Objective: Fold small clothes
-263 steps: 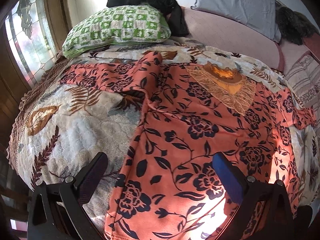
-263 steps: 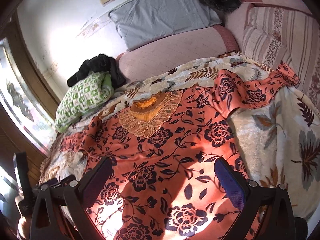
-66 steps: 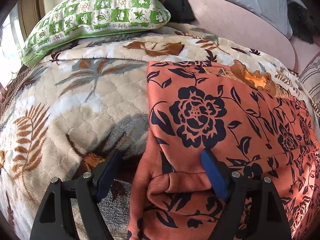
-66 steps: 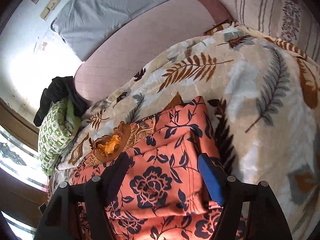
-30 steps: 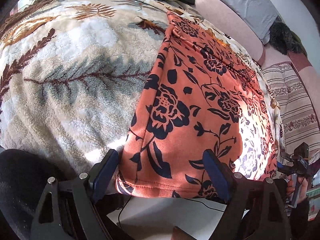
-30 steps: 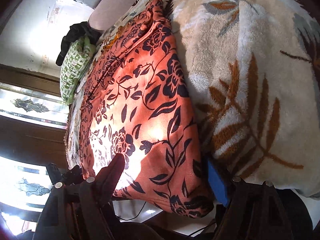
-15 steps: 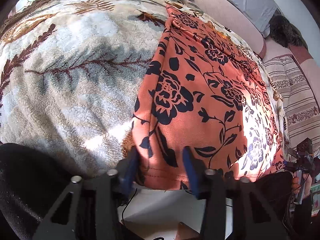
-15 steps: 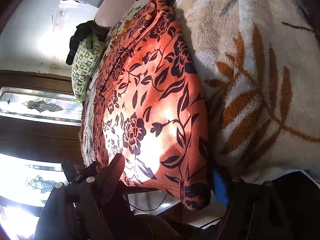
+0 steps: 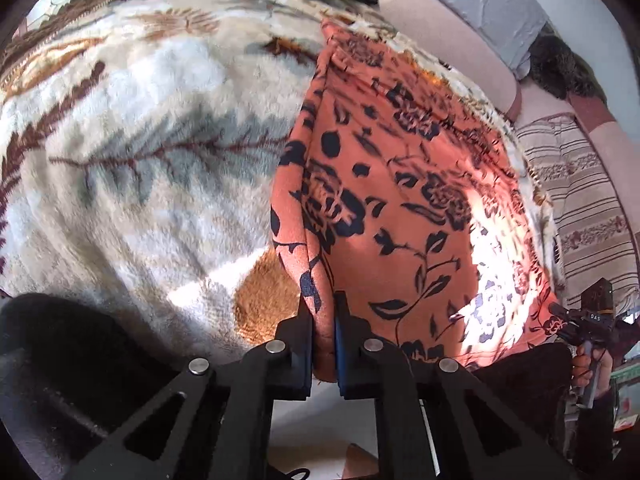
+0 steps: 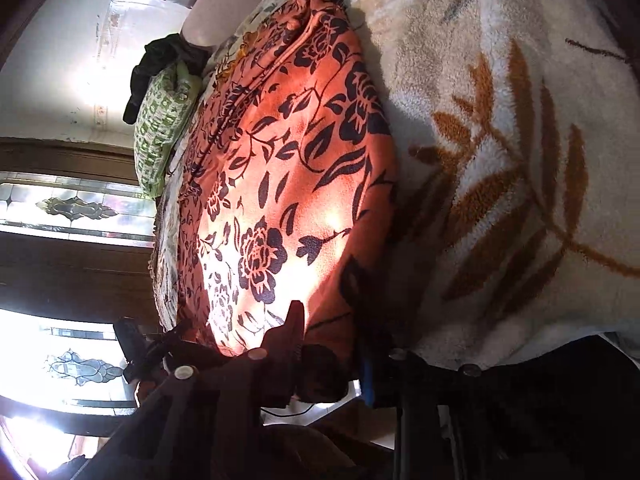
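Observation:
An orange garment with black flowers point(image 9: 404, 208) lies folded lengthwise on a fluffy leaf-print blanket point(image 9: 140, 168). My left gripper point(image 9: 323, 332) is shut on the garment's near left hem corner at the bed edge. In the right wrist view the garment point(image 10: 288, 200) runs away from me, and my right gripper point(image 10: 332, 344) straddles its near right hem corner with the jaws part closed around the cloth. The right gripper also shows at the far right of the left wrist view point(image 9: 588, 320).
A green checked pillow point(image 10: 160, 128) and dark clothes point(image 10: 160, 56) lie at the head of the bed. A grey pillow point(image 9: 480, 4) and a striped cushion point(image 9: 580, 200) sit at the right. A window point(image 10: 72, 208) is on the left. Floor lies below the bed edge.
My left gripper has closed on the hem corner, which now bunches up between its fingers. My right gripper's jaws have narrowed around the other corner.

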Demonstrator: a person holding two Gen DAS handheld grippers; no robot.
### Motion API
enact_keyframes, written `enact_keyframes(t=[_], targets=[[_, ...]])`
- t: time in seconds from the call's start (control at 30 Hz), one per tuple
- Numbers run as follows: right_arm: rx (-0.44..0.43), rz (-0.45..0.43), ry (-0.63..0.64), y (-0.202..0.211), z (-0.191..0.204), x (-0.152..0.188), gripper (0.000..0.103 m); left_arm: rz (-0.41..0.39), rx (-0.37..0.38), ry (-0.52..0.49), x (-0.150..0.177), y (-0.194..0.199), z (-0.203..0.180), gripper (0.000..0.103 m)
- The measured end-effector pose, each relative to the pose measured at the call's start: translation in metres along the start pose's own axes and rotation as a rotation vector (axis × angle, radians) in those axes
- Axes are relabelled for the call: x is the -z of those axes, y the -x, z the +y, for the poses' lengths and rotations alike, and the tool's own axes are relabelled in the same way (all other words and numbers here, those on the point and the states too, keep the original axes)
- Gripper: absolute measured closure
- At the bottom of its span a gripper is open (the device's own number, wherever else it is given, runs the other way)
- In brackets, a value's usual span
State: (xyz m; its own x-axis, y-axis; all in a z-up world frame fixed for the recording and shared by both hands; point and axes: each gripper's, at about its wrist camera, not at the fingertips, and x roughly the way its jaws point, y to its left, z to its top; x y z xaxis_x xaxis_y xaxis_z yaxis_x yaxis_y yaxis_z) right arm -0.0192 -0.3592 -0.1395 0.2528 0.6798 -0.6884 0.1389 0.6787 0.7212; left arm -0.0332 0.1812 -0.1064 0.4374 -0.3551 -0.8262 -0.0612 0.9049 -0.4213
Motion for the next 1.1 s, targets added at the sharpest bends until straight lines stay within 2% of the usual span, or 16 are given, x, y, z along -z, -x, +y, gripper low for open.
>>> enact_keyframes(t=[0.1, 0.13, 0.17, 0.23, 0.3, 0.37, 0.4, 0.43, 0.47, 0.5, 0.57, 0.73, 0.97, 1.0, 1.03, 1.1], targets=[[-0.035, -0.057, 0.005, 0.019, 0.008, -0.005, 0.083, -0.014, -0.012, 0.006, -0.008, 0.005, 0.0, 0.079], [-0.025, -0.056, -0.01, 0.019, 0.005, -0.008, 0.082, 0.022, -0.047, 0.008, -0.009, -0.005, 0.003, 0.05], [0.001, -0.031, -0.024, 0.013, -0.001, -0.011, 0.08, 0.057, -0.091, 0.022, -0.007, -0.018, 0.008, 0.037], [0.033, 0.035, -0.098, -0.005, -0.02, -0.011, 0.052, 0.071, -0.139, 0.023, 0.0, -0.031, 0.012, 0.031], [0.006, 0.029, -0.104, -0.006, -0.02, -0.01, 0.044, 0.065, -0.143, 0.002, 0.0, -0.03, 0.005, 0.028], [-0.001, -0.004, -0.086, 0.001, -0.014, -0.011, 0.043, 0.081, -0.145, -0.004, -0.001, -0.033, 0.005, 0.028], [-0.014, 0.002, -0.085, 0.002, -0.014, -0.012, 0.043, 0.085, -0.159, -0.01, -0.002, -0.033, 0.005, 0.041], [-0.009, 0.022, -0.084, -0.001, -0.014, -0.013, 0.052, 0.088, -0.199, -0.016, -0.004, -0.033, 0.006, 0.074], [0.009, 0.044, -0.08, -0.004, -0.015, -0.013, 0.075, 0.095, -0.179, -0.007, -0.006, -0.031, 0.011, 0.085], [0.023, 0.061, -0.082, -0.008, -0.016, -0.013, 0.08, 0.108, -0.113, 0.028, -0.011, -0.027, 0.016, 0.096], [0.027, 0.071, -0.065, -0.009, -0.01, -0.018, 0.093, 0.095, -0.089, 0.051, -0.02, -0.016, 0.016, 0.096], [-0.083, -0.017, -0.003, 0.017, 0.032, -0.065, 0.095, -0.02, 0.026, -0.013, -0.085, 0.022, -0.019, 0.096], [-0.201, -0.253, 0.079, 0.038, 0.101, -0.233, 0.094, -0.272, 0.07, -0.105, -0.258, 0.008, -0.073, 0.09], [-0.215, -0.278, 0.045, 0.032, 0.098, -0.259, 0.093, -0.308, 0.03, -0.096, -0.279, -0.01, -0.072, 0.065], [-0.206, -0.296, 0.036, 0.02, 0.093, -0.285, 0.087, -0.324, -0.032, -0.084, -0.297, -0.033, -0.067, 0.021], [-0.103, -0.323, 0.002, -0.005, 0.075, -0.317, 0.041, -0.275, -0.187, -0.051, -0.321, -0.085, -0.051, 0.002]])
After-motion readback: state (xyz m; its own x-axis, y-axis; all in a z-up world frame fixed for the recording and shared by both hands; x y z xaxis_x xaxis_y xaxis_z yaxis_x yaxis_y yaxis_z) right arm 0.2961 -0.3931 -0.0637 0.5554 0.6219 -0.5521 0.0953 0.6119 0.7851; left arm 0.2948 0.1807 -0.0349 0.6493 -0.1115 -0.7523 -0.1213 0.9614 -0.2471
